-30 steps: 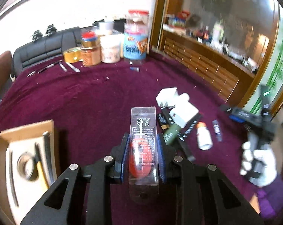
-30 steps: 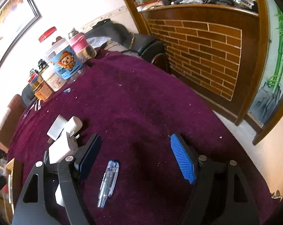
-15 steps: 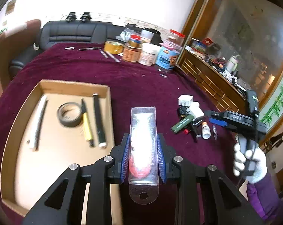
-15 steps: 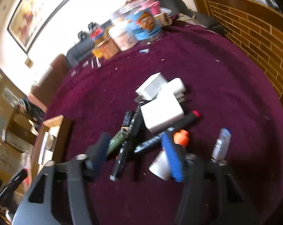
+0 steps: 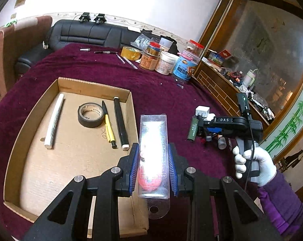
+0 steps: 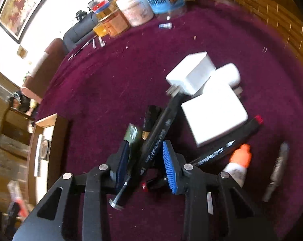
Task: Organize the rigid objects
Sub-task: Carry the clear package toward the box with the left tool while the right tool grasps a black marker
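Note:
My left gripper (image 5: 153, 150) is shut on a clear plastic package (image 5: 153, 132) with a red item inside. It hangs over the right wall of the cardboard box (image 5: 95, 85). In the box lie a white tube (image 5: 54, 120), a black tape roll (image 5: 90, 114), a yellow pen (image 5: 108, 126) and a black marker (image 5: 121, 123). My right gripper (image 6: 145, 152) is down on the pile, its jaws closing. A black marker (image 6: 161, 128) and an olive-green tube (image 6: 133, 133) lie between its pads. I cannot see a firm pinch on either.
Around the pile lie white chargers (image 6: 213, 118), a red-capped black marker (image 6: 231, 142), an orange-capped white bottle (image 6: 239, 164) and a small clear pen (image 6: 276, 170). Jars (image 5: 165, 62) and yellow tape (image 5: 130, 52) stand at the table's far edge. A gloved hand (image 5: 252, 160) holds the right gripper.
The left gripper has swung left with the package, from over the pile to over the box's edge. The right gripper has moved onto the pile and its jaws have narrowed.

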{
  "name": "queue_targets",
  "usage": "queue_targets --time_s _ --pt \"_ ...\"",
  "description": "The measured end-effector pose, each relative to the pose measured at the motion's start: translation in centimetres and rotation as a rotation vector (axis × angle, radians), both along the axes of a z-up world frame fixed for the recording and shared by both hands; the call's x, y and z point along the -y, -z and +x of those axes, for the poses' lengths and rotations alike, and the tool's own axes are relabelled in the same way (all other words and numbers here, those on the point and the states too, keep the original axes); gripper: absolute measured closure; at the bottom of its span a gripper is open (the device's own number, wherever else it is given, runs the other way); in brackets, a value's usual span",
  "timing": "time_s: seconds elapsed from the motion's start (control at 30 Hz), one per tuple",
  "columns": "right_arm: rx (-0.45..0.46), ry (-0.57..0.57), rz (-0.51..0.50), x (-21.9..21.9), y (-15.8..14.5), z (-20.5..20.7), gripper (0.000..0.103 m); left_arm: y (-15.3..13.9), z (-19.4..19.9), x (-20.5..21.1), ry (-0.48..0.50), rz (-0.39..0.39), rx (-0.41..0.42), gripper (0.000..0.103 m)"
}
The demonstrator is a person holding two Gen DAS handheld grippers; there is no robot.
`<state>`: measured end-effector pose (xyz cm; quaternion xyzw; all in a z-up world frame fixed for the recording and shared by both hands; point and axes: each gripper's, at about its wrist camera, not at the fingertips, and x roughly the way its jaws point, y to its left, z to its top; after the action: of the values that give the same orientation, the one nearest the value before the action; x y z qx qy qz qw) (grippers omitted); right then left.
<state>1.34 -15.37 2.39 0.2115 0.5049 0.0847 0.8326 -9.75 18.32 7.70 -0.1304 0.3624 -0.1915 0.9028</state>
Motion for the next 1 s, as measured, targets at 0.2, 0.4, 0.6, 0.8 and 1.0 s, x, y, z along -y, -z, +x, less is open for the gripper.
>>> queue_targets --time_s 0.2,0.4,0.6,0.8,1.0 --pt "0.012 0.061 0.034 0.8 0.1 -0.3 0.097 0.5 0.1 -1.4 -0.016 -0.031 -0.01 0.08" --pt "0.018 0.042 -0.032 -0.7 -0.4 -0.5 0.099 0.8 0.0 -3.1 -0.042 -0.058 -0.018 0.08" --pt "0.008 0.097 -0.19 -1.8 -0.6 -0.4 0.095 0.9 -0.8 -4.1 -0.055 -0.074 -0.016 0.08" --pt "-0.053 0.113 -0.256 -2.5 0.3 0.9 0.08 0.7 -1.7 -4.8 -0.067 -0.084 -0.007 0.08" --pt "-0.008 0.112 -0.306 -3.2 0.5 0.7 0.091 0.5 -2.7 -5.5 -0.078 -0.08 0.006 0.08"
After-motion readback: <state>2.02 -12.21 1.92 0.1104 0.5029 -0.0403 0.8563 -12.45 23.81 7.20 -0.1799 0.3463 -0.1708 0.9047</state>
